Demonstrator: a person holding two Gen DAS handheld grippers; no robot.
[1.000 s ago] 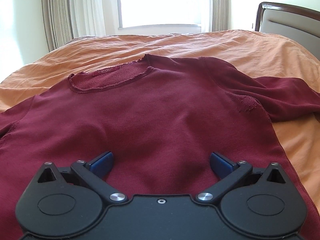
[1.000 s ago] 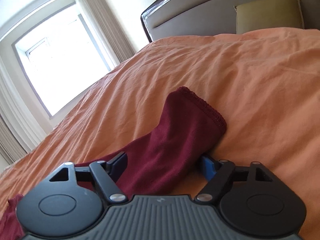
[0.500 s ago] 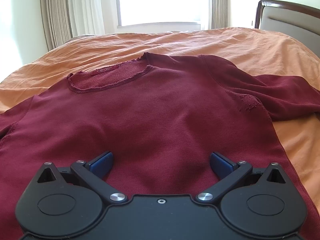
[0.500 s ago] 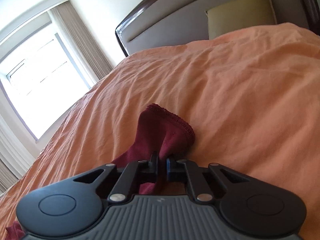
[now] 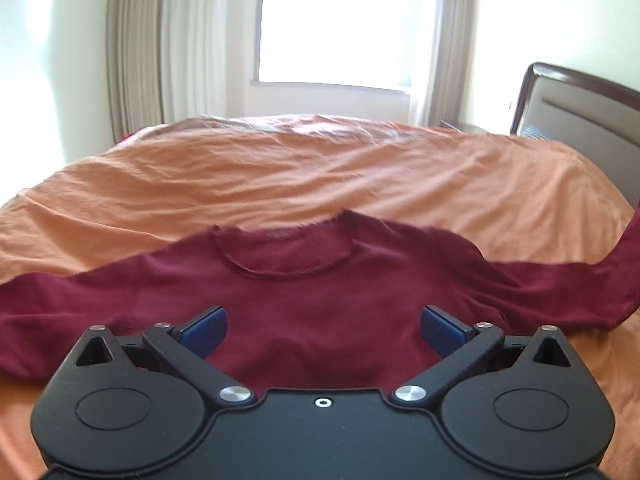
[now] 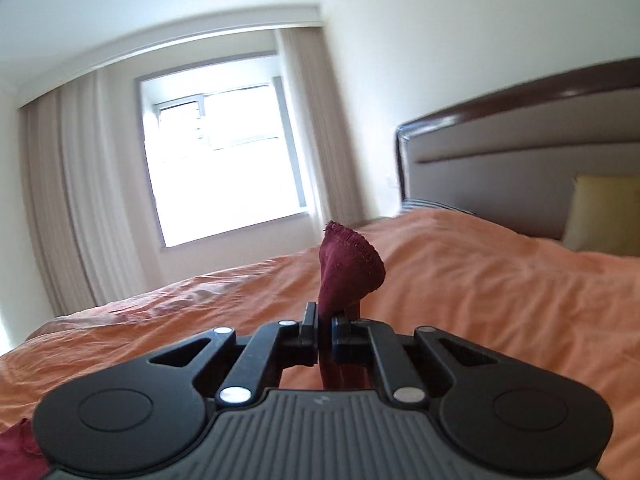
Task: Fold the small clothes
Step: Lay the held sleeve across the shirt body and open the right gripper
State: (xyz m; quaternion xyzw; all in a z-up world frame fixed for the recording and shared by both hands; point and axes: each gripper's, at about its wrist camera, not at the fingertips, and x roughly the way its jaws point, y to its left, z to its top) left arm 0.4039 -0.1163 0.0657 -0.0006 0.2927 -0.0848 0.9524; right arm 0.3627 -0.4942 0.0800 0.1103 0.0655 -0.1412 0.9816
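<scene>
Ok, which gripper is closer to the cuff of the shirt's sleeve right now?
Right. The right gripper is shut on the sleeve just below its cuff, holding it up off the orange bedspread. The left gripper is open above the maroon shirt, touching nothing.

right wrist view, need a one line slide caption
Right gripper shut on maroon sleeve cuff, lifted above the orange bedspread.

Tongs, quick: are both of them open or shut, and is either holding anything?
Left tongs: open, holding nothing, above the maroon shirt.
Right tongs: shut on the shirt's sleeve cuff.
</scene>
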